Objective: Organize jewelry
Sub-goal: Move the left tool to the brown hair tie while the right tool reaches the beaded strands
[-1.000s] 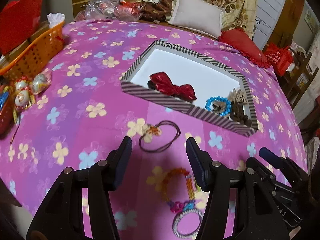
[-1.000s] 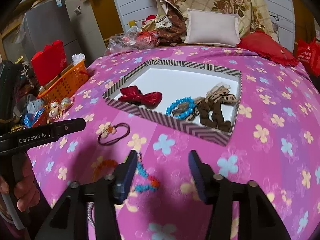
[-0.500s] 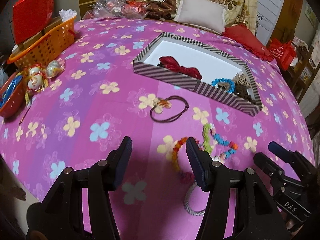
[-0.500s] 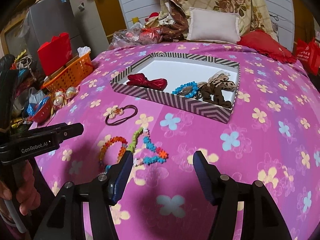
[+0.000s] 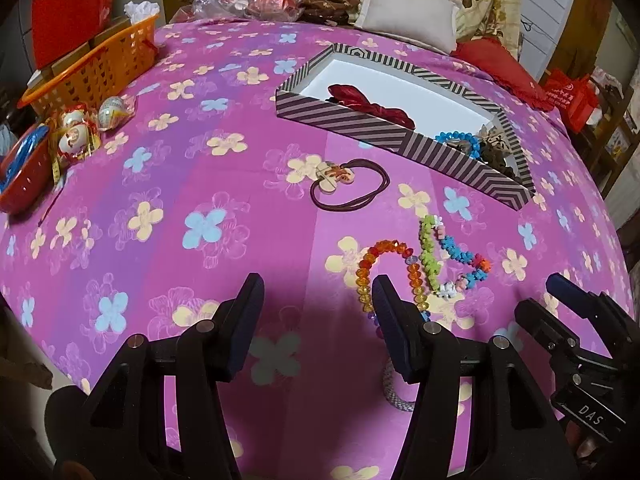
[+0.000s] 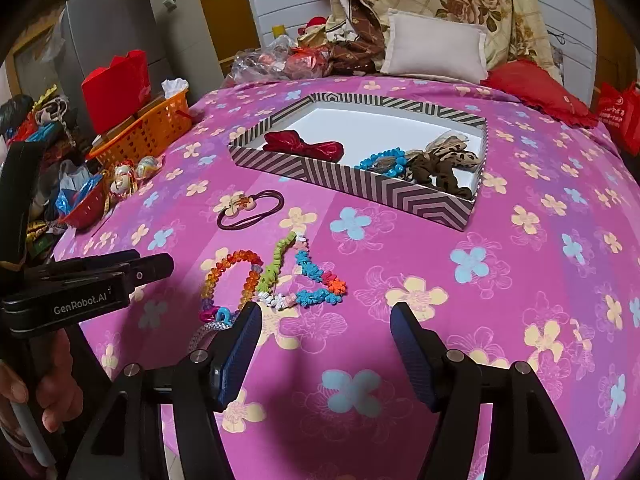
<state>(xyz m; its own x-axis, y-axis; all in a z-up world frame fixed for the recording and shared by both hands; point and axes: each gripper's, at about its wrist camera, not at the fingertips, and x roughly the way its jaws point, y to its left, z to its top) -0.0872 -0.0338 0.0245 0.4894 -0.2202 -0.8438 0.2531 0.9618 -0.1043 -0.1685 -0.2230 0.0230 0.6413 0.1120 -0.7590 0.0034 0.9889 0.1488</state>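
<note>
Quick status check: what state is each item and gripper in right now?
Left gripper: open, empty.
Right gripper: open, empty.
Striped box: open, no lid.
Red bow: in box.
Blue bracelet: in box.
Hair tie: on bedspread.
Rainbow bracelet: on bedspread.
Flower bracelet: on bedspread.

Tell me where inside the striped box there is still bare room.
The box has bare white floor behind the red bow, toward its far wall. Its right end is crowded: blue bracelet and brown scrunchies touch there.
</note>
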